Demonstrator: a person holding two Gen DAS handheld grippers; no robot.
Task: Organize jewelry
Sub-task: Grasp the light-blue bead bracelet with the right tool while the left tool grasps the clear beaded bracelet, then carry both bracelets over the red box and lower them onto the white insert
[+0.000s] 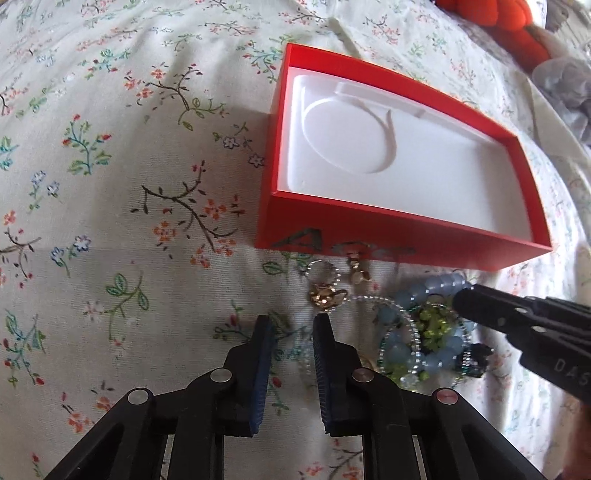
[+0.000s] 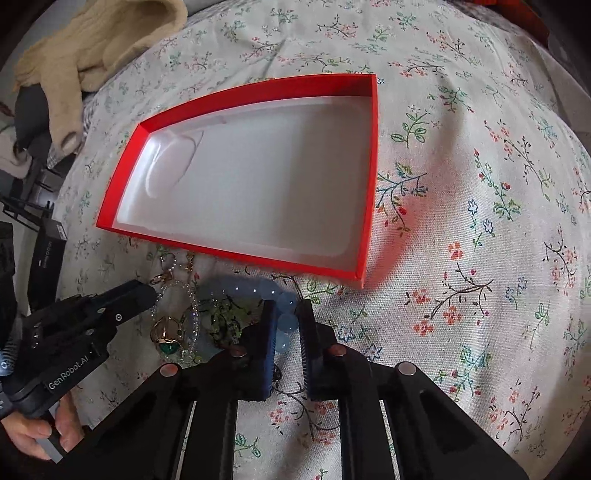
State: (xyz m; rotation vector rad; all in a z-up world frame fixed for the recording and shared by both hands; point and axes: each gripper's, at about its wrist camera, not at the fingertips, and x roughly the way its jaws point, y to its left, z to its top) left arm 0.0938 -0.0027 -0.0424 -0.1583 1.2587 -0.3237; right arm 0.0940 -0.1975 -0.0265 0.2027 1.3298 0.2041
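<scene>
A red box [image 1: 369, 229] with a white moulded liner lies open on the floral cloth; it also shows in the right wrist view [image 2: 236, 254]. A heap of jewelry lies in front of it: a blue bead bracelet [image 1: 439, 291], green beads [image 1: 436, 325], a clear bead strand, gold rings [image 1: 325, 297]. My left gripper [image 1: 293, 321] is open over the cloth just left of the heap and holds nothing. My right gripper [image 2: 288, 306] has its fingers on either side of the blue bead bracelet [image 2: 286, 321], with a small gap still showing. A gold ring with a green stone [image 2: 168, 341] lies beside the left gripper [image 2: 147, 291].
The floral cloth [image 1: 110, 184] covers a soft surface. An orange plush [image 1: 517, 26] and grey fabric [image 1: 565, 85] lie behind the box. In the right wrist view a beige knit [image 2: 92, 44] and dark boxes [image 2: 44, 251] sit at the far left edge.
</scene>
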